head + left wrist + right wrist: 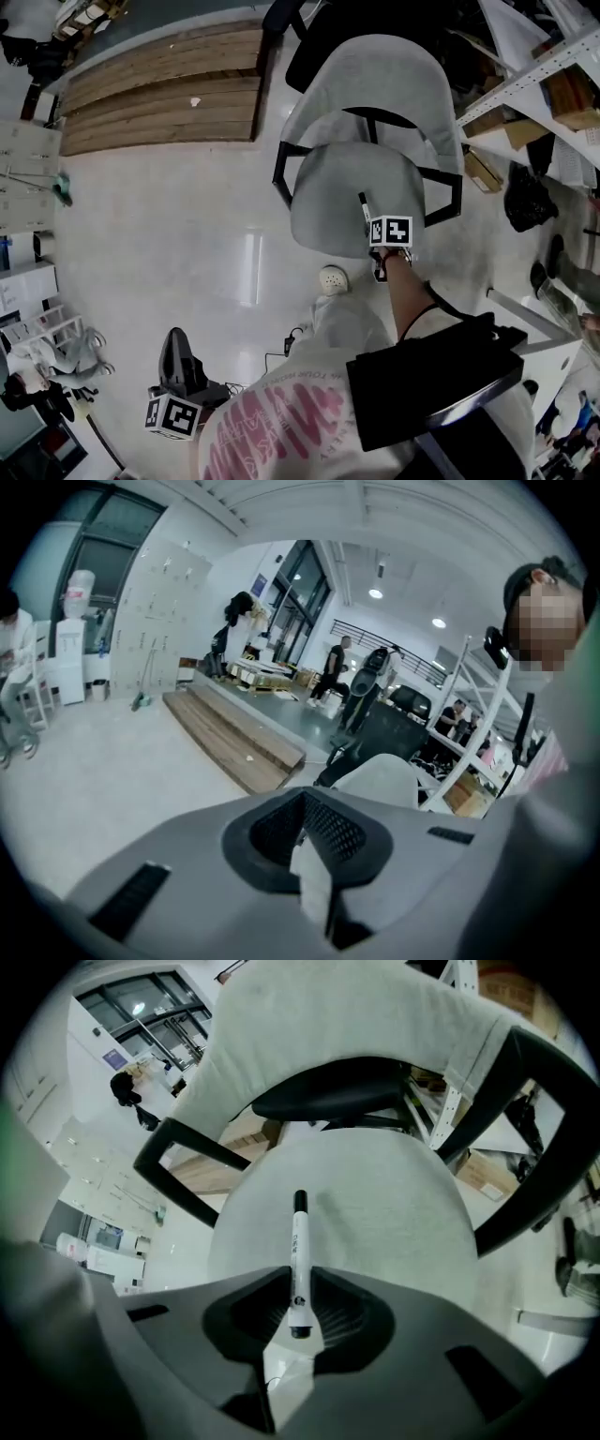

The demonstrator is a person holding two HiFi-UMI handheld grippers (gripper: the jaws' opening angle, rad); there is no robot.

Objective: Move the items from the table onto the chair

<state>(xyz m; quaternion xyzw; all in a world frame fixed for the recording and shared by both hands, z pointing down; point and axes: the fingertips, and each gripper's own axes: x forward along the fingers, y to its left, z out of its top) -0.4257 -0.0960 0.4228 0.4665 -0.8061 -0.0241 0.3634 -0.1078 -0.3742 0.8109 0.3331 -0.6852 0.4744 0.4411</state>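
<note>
Gripping a marker (298,1251) by its rear end, the right gripper (298,1314) hangs over the chair (384,1204) seat, jaws pinched narrowly on the barrel. A clean placement likely means dipping close to the cushion just ahead, then opening gently so nothing rolls. The marker is slim, white-barrelled and black-capped, and projects straight beyond the jaws. The left gripper (305,841) is closed and empty.

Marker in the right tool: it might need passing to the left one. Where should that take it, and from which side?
Probably the marker's bare white barrel, between the right tool and the black cap, approached from the side, across its length: the tail end is clamped, the thin barrel sticks out free.
</note>
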